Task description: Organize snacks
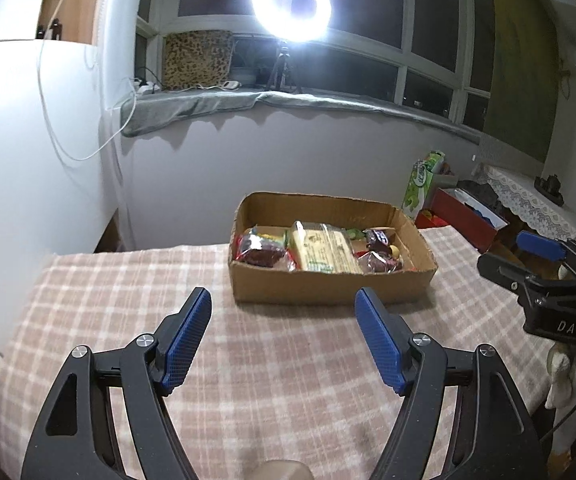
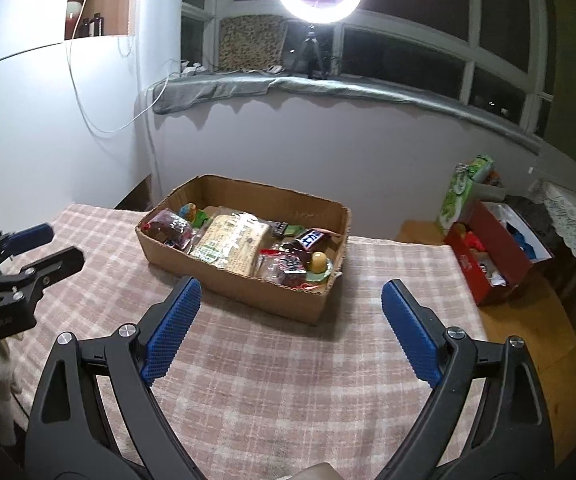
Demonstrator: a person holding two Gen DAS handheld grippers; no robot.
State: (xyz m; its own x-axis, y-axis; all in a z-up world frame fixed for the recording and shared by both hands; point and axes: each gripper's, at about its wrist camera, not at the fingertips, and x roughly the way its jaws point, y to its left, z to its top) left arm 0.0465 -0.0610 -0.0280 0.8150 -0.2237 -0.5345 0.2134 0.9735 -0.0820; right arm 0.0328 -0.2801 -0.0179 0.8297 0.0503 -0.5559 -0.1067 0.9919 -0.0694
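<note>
Table under pink plaid cloth [image 1: 248, 360] [image 2: 288, 380]; cardboard box [image 1: 328, 286] [image 2: 248, 284] of snacks sits directly on cloth.

- My left gripper [image 1: 284, 304] hangs at lower centre of its view, just before the cardboard box [image 1: 328, 286] on the table [image 1: 128, 300].
- In the box, the flat packet [image 1: 322, 248] lies mid-frame, between smaller snack packs [image 1: 262, 250].
- My right gripper [image 1: 528, 256] sits at the right edge.
- Behind, top centre, the ring light [image 1: 291, 2] stands on the windowsill [image 1: 248, 100].
- Right of the box, possibly on the floor, an open carton [image 2: 500, 256].
</note>
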